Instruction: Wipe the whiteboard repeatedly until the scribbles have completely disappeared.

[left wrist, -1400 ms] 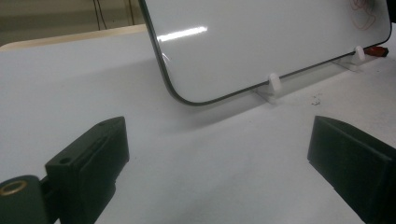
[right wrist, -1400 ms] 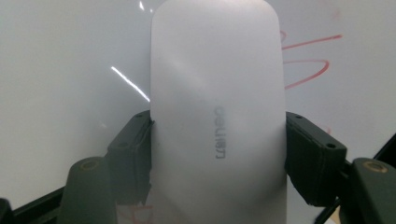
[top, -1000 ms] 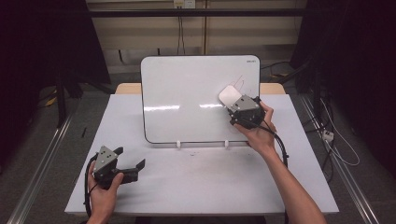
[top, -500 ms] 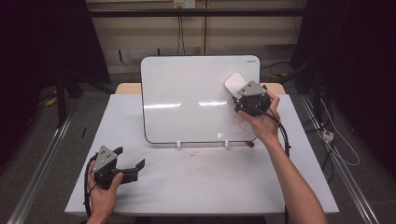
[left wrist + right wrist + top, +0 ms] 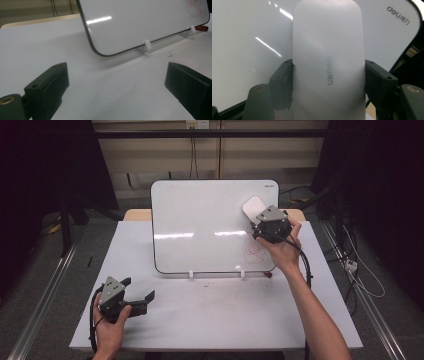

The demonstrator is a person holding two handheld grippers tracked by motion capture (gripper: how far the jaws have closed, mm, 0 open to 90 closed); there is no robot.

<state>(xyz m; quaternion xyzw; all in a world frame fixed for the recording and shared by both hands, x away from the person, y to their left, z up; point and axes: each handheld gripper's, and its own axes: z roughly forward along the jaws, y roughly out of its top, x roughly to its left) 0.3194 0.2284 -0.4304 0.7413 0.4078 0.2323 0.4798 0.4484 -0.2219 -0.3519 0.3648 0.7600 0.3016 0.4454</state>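
Note:
A whiteboard (image 5: 200, 227) leans upright on two white clips at the back of the table, with a red scribble (image 5: 254, 252) near its lower right corner. My right gripper (image 5: 256, 216) is shut on a white eraser (image 5: 252, 208), held against the board's upper right area above the scribble. In the right gripper view the eraser (image 5: 328, 60) stands between both jaws in front of the whiteboard (image 5: 249, 37). My left gripper (image 5: 139, 295) rests open on the table near the front left, nothing between its jaws. The left gripper view shows the whiteboard (image 5: 140, 22) and the scribble (image 5: 195, 4).
A red marker (image 5: 202, 28) lies on the table behind the board's right clip (image 5: 192, 28). The white table (image 5: 215, 315) has free room in front of the board. Dark curtains and cables stand around the table.
My right gripper has carried the eraser up and to the right along the board, away from the scribble. The left gripper has stayed put.

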